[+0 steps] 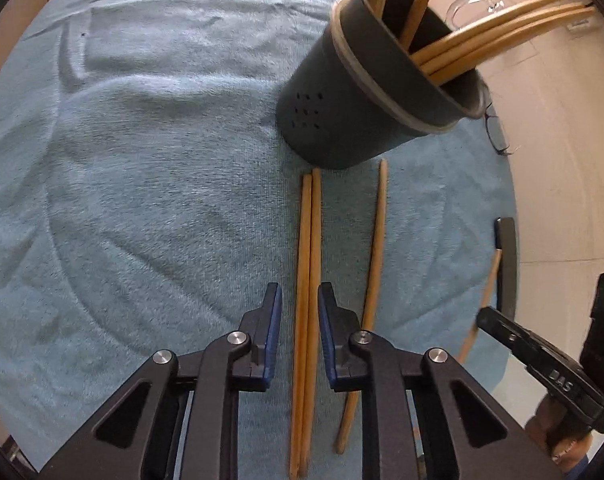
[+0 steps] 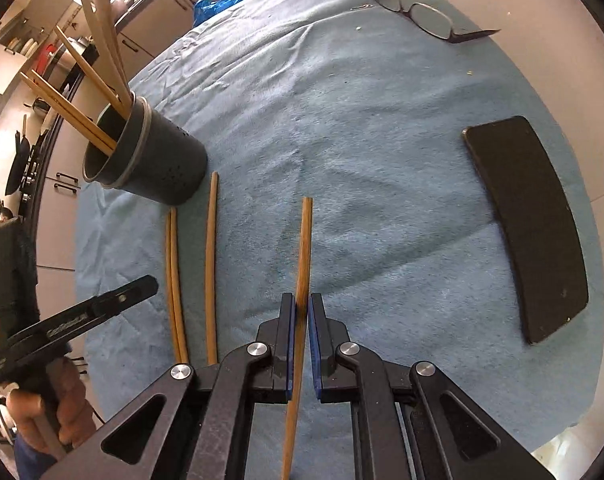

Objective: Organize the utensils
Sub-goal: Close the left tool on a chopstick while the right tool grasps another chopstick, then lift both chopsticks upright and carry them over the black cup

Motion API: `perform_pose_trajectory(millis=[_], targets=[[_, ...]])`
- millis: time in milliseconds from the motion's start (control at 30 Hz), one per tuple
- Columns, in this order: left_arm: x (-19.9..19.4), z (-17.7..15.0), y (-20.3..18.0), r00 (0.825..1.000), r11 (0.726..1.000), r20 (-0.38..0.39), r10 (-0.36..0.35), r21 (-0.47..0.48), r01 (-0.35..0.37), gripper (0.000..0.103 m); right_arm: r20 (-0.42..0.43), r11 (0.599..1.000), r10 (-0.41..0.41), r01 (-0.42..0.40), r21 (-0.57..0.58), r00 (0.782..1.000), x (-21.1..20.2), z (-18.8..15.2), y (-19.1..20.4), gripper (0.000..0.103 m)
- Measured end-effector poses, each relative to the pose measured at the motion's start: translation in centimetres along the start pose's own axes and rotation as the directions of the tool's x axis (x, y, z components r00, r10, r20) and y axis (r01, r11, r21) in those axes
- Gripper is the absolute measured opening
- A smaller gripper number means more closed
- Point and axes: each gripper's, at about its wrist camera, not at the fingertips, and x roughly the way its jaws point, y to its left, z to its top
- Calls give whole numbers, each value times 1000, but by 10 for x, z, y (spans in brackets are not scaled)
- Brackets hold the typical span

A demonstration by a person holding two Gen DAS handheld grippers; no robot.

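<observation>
A dark round utensil holder (image 1: 366,92) with small drain holes stands on the blue towel (image 1: 141,160), several wooden chopsticks (image 1: 498,28) leaning out of it. Just before it a pair of chopsticks (image 1: 308,280) lies side by side, touching, with a single chopstick (image 1: 372,264) beside them. Another chopstick (image 2: 302,264) is off the towel, its tip raised.

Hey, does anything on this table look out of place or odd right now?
Yes. Three chopsticks lie loose on the blue towel beside the dark holder instead of in it. A pair of glasses and a black phone also sit on the towel, unrelated to utensils. Nothing looks spilled or broken.
</observation>
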Motion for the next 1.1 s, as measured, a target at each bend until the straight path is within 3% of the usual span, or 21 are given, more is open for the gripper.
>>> perform_pose_trajectory(millis=[267,433,500,733,900,1100], targets=[[11,7,-11,997,997,15,72,28,-72,15,2,1000,4,-4,-1,1000,-10,1,-10,7],[12,4,-23,990,990,64,125,51,-129,14,-5,1000,2,-2,-3,1000,-6,1,-8,7],[12,-4,-25,989,990,80,123,52,-128,6,-9,1000,1,-1,-6,1000,-5,1,-7,7],[-8,-30,-1,984,997,160,82,-6,-82,6,5,1000,13,-13,-19,1000,-7,2,-3,7],[-56,-49,8,959,999,279,41,-28,-35,6,35,999,32,-32,-20,999,-20,-2,-2,7],[-112,-68,15,921,999,386,43,-12,-41,5,140,997,58,-50,-57,989,-51,-9,7,7]])
